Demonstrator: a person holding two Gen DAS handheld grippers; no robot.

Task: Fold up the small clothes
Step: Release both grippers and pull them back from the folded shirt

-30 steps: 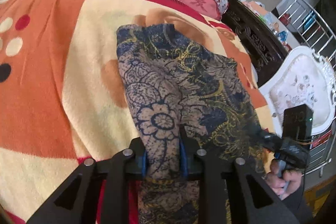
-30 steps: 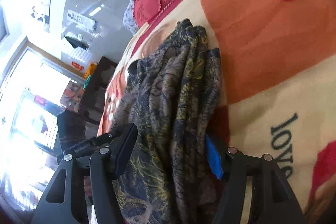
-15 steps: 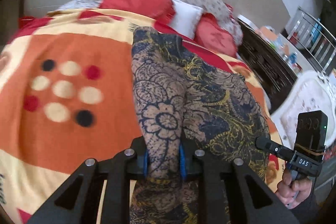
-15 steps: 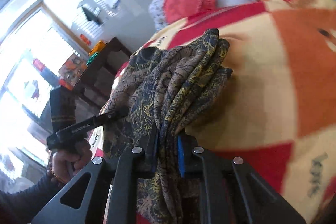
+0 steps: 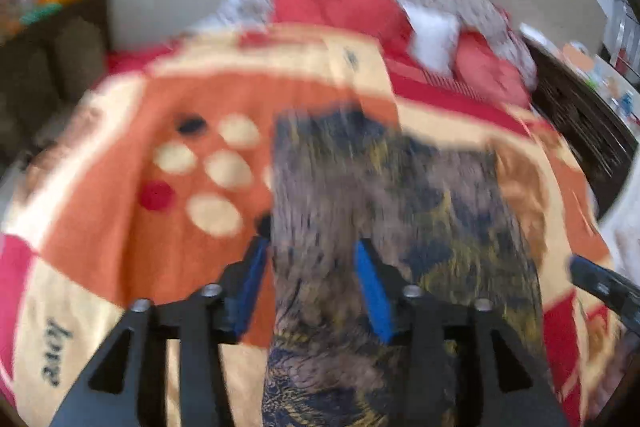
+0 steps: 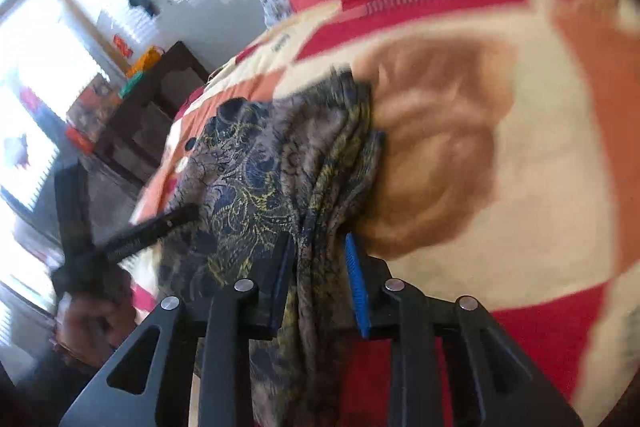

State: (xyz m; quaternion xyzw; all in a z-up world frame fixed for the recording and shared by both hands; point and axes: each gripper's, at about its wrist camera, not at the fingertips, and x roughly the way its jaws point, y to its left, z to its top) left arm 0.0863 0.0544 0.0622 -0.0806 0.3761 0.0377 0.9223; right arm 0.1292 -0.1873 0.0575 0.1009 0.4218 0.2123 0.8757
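Left wrist view, blurred. Left gripper (image 5: 312,281): jaws have just been opening and stand parted, blue pads (image 5: 374,291) clear of the cloth. Between them runs a strip of the patterned garment (image 5: 384,195) — dark blue and tan with yellow paisley print — which lies folded on the blanket (image 5: 160,235) of a bed. Blanket: orange, cream and red panels, a cluster of cream, red and black dots to the left of the garment, the word "love" near the lower left edge. Red pillows (image 5: 340,7) and a white pillow (image 5: 434,39) lie at the head of the bed. The right gripper's black tip (image 5: 600,281) shows at the right edge, beside the garment's right side.

Right wrist view, also blurred. Right gripper (image 6: 318,283): jaws have just been opening slightly; a bunched, pleated edge of the garment (image 6: 260,163) hangs between them, touching the left pad, with a narrow gap to the right pad — grip released. The rest of the garment spreads ahead and leftward on the blanket (image 6: 520,167). The other gripper (image 6: 152,227), a black bar held by a hand (image 6: 88,323), reaches the garment's left side. Dark wooden furniture (image 6: 160,95) and bright windows stand beyond.
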